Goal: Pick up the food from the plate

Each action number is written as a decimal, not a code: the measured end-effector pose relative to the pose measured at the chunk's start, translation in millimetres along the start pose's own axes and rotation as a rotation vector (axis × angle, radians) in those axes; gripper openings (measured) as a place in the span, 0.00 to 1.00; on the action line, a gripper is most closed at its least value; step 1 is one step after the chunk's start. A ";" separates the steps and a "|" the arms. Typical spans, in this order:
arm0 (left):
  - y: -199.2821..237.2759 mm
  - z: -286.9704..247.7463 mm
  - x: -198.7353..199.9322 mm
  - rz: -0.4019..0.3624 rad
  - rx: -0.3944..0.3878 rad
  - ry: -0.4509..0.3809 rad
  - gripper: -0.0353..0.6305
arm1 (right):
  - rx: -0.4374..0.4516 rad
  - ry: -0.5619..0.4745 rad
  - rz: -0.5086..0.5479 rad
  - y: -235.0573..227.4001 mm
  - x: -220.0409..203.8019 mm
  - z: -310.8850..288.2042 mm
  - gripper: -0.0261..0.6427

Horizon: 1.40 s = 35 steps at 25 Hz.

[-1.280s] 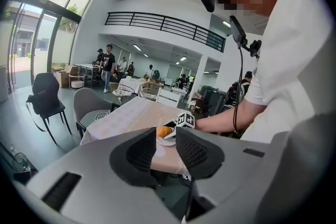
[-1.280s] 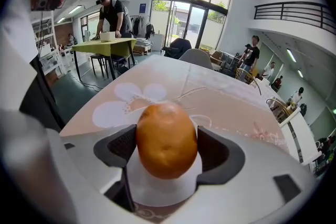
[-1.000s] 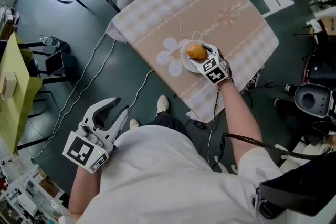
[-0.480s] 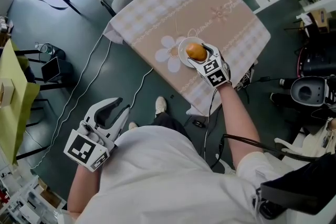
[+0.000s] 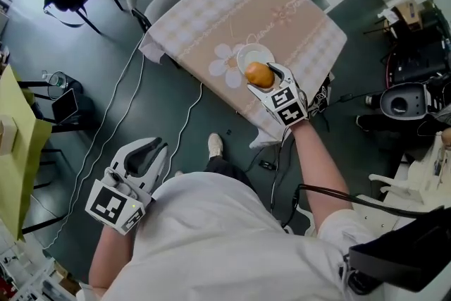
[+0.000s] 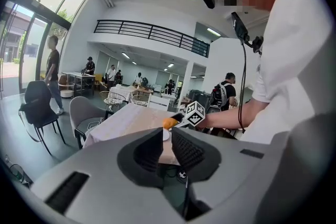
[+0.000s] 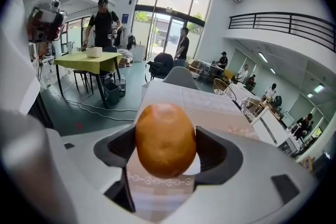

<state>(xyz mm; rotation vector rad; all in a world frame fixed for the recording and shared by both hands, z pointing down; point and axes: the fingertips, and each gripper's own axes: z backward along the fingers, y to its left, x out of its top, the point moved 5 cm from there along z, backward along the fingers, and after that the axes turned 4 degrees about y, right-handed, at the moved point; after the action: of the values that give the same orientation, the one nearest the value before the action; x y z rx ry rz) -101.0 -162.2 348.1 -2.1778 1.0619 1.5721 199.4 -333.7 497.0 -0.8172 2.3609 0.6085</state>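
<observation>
Tablecloth (image 5: 296, 17) in beige checks with a white flower fills the far middle of the scene. At the near left, well apart from it, the left gripper (image 5: 150, 154) hangs by the person's hip, jaws closing with nothing between them. The right gripper (image 5: 262, 76) reaches in over the cloth's near edge, its fingers (image 7: 119, 148) clamped on both flanks of the food (image 7: 165, 136), an orange-brown egg-shaped lump standing upright between the pads. It sits just over the near rim of the white plate (image 5: 250, 53).
</observation>
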 end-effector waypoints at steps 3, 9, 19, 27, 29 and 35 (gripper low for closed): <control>-2.5 19.1 -8.7 -0.003 -0.016 -0.011 0.09 | -0.020 -0.016 -0.012 24.3 7.3 23.2 0.58; -15.5 54.0 -24.3 -0.024 -0.060 -0.027 0.07 | -0.048 -0.064 -0.011 78.3 23.8 71.4 0.58; -42.4 101.8 -59.0 -0.040 -0.116 -0.019 0.07 | -0.071 -0.129 0.007 163.6 42.0 140.9 0.58; -54.6 120.2 -74.0 -0.034 -0.138 -0.035 0.07 | -0.073 -0.171 0.011 214.5 50.9 182.3 0.58; -57.4 124.5 -76.6 -0.035 -0.144 -0.037 0.07 | -0.069 -0.177 0.013 225.8 51.8 189.2 0.58; -62.1 134.7 -81.0 -0.038 -0.147 -0.047 0.07 | -0.063 -0.194 0.029 246.9 54.8 202.5 0.58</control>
<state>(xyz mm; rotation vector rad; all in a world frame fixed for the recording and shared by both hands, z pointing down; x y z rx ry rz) -167.2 -6.8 356.4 -2.2285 0.9125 1.7255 71.5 -64.8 369.1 -0.7182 2.1903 0.7430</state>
